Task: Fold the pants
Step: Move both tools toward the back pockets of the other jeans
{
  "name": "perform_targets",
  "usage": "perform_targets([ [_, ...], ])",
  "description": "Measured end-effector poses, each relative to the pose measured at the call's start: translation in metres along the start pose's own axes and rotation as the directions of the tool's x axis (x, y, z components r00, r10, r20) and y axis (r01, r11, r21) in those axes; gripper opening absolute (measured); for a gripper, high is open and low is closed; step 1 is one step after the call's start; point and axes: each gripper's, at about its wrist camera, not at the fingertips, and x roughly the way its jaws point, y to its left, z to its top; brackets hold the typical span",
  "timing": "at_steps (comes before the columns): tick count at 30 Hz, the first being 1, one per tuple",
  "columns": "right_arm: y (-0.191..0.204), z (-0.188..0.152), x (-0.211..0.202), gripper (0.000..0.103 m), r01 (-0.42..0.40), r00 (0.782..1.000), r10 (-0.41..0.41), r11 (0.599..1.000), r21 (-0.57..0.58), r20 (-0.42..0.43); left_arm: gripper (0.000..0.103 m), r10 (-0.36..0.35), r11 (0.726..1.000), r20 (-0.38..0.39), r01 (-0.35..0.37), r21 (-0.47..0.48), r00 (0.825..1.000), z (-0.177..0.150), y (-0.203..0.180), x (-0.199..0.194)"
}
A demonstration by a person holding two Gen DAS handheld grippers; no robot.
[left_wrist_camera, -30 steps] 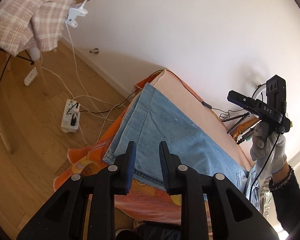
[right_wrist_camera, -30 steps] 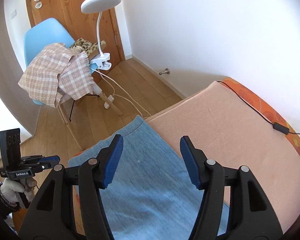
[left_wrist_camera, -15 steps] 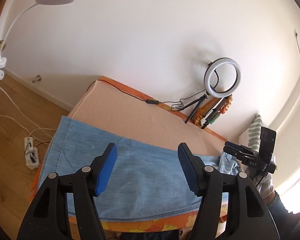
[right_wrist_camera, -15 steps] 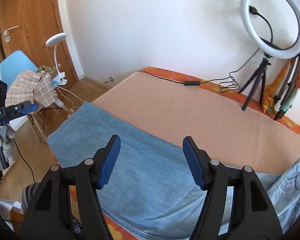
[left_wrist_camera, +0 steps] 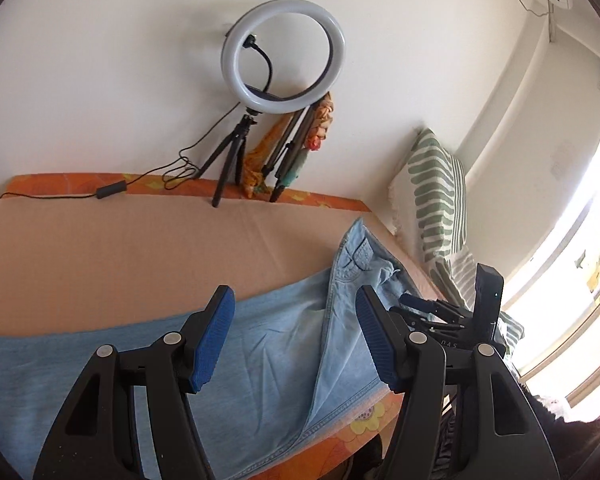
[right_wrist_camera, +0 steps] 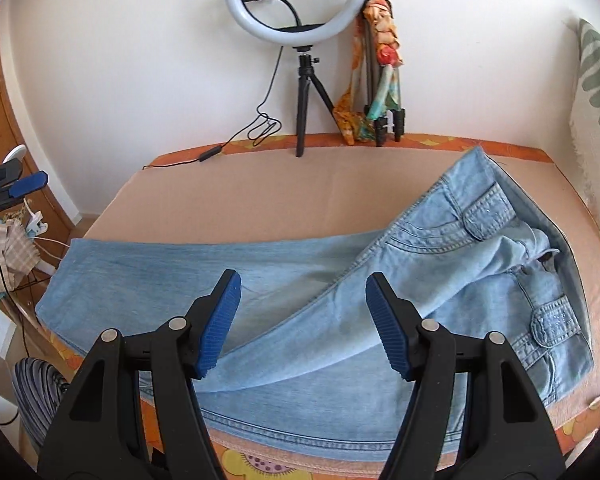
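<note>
The light blue denim pants (right_wrist_camera: 308, 320) lie spread along the near edge of the peach-coloured flat mattress cover (right_wrist_camera: 260, 200), legs running away to the left of the white ring light on its black tripod (right_wrist_camera: 296, 4) and the waistband bunched to the right of it. One leg has been laid slantwise over the other, so the lengthwise fold looks done but loosely; the waist end is rumpled, with pocket flaps and belt loops turned up, which probably explains why both tools are now aimed toward that side.

The left gripper (left_wrist_camera: 296, 336) hangs above the pants in front of the ring light, its blue ribbed pads spread and nothing between them; its jaws have just been opening, and no cloth is caught in them. The right gripper (right_wrist_camera: 304, 328) hovers over the crossing of the two legs, below the ring light in its own view, and its jaws have just been opening too, with only air between the pads.

Neither tool touches the denim. Empty and spread like this, they seem readied for a fresh grasp, likely at the waistband or the hem. The striped green and white cushion (left_wrist_camera: 436, 196) stands against the wall to the right of the ring light, clear of the work.
</note>
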Motion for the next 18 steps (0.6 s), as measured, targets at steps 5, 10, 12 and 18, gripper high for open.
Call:
perform_targets([
  [5, -0.06, -0.015, -0.017, 0.08, 0.094, 0.995, -0.095, 0.993, 0.071, 0.005, 0.062, -0.083, 0.995, -0.066, 0.087, 0.047, 0.994, 0.013, -0.04, 0.067],
  [10, -0.111, -0.03, -0.03, 0.08, 0.135, 0.99, -0.138, 0.979, 0.153, 0.008, 0.062, -0.135, 0.99, -0.161, 0.141, 0.029, 0.978, 0.014, -0.063, 0.143],
  [12, -0.13, -0.036, -0.035, 0.08, 0.133, 0.99, -0.138, 0.971, 0.198, 0.01, 0.062, -0.131, 0.989, -0.197, 0.142, 0.044, 0.972, 0.014, -0.07, 0.169],
  [18, -0.177, -0.051, -0.04, 0.08, 0.147, 0.988, -0.153, 0.943, 0.3, -0.003, 0.062, -0.161, 0.986, -0.302, 0.169, -0.001, 0.94, 0.009, -0.075, 0.248],
])
